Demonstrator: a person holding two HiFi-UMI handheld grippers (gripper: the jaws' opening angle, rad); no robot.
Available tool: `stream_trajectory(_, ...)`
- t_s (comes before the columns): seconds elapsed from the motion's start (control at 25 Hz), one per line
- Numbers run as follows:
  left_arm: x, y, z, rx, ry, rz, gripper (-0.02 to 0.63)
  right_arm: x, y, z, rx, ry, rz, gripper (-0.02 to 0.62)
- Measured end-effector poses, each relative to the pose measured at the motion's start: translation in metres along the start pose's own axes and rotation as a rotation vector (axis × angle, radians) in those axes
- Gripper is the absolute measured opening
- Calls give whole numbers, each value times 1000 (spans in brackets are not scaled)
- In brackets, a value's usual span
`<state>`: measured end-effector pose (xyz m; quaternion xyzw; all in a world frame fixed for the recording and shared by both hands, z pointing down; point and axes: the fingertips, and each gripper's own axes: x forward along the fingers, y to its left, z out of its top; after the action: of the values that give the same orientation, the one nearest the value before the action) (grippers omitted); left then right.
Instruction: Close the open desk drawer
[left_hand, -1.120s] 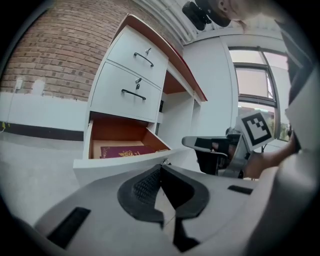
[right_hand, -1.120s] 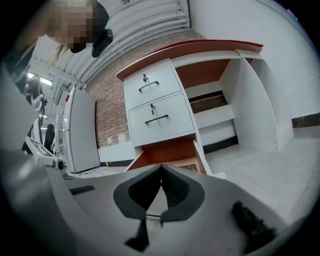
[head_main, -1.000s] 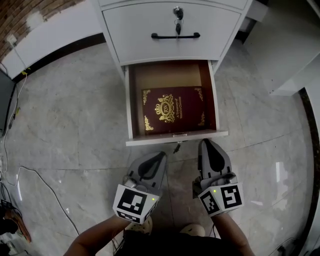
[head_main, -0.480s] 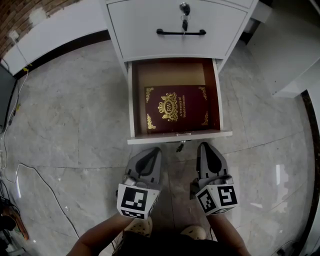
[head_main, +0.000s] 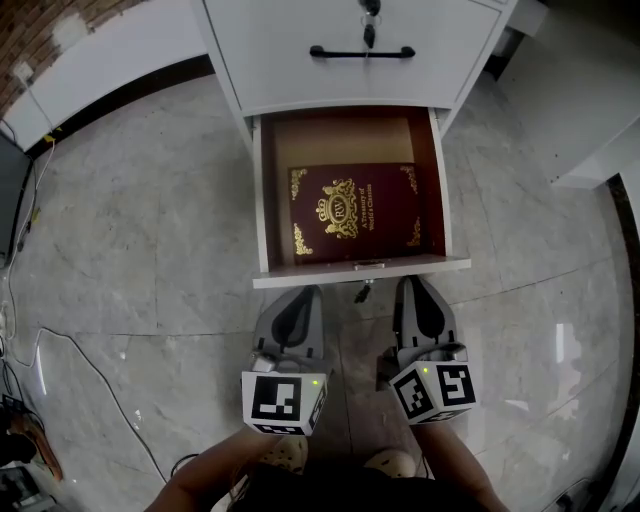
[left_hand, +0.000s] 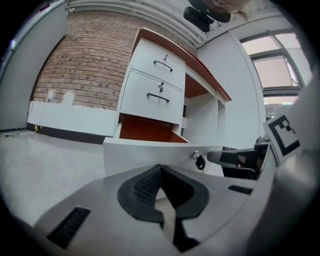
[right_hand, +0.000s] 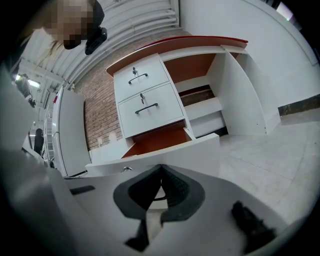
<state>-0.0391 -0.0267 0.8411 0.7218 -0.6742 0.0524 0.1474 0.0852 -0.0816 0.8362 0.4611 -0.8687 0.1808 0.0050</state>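
Two grippers are seen low in the head view, at 6 o'clock of the open drawer (head_main: 262, 190). The left gripper (head_main: 304, 293) is shut, pads met at the tip, nothing between them. The right gripper (head_main: 414, 286) is likewise closed and empty. Both are pointed toward 12 o'clock at the drawer's front panel and held just beside it; contact cannot be judged.

Drawer: lowest of the white desk unit, pulled out toward 6 o'clock. Long axis is run 12 to 6, front panel at the 6 end. White outside, reddish-brown inside. A key (head_main: 362, 292) is hung from the lock under the front edge.

A dark red book (head_main: 355, 212) with gold ornament is laid flat inside, toward the front; bare brown floor is left behind it at 12.

A shut drawer with black handle (head_main: 362, 52) is noted above. Grey marble floor (head_main: 130, 220) all round.
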Motion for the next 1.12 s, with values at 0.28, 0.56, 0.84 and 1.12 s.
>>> stream_trajectory(0.28,1,3,2,-11,7,-6,9,2,0,0,-4,4,-13,11)
stream_trajectory(0.56,1,3,3,-36,19,5,9,2,0,0,-49,-1,-14,11)
stream_trajectory(0.84,0,3,8,-63,19,13,9,2,1,5,-38,-12,-1,11)
stream_trajectory(1.12,5,5,37,-48,-38,7,9,11,8,35,-55,-60,38,11)
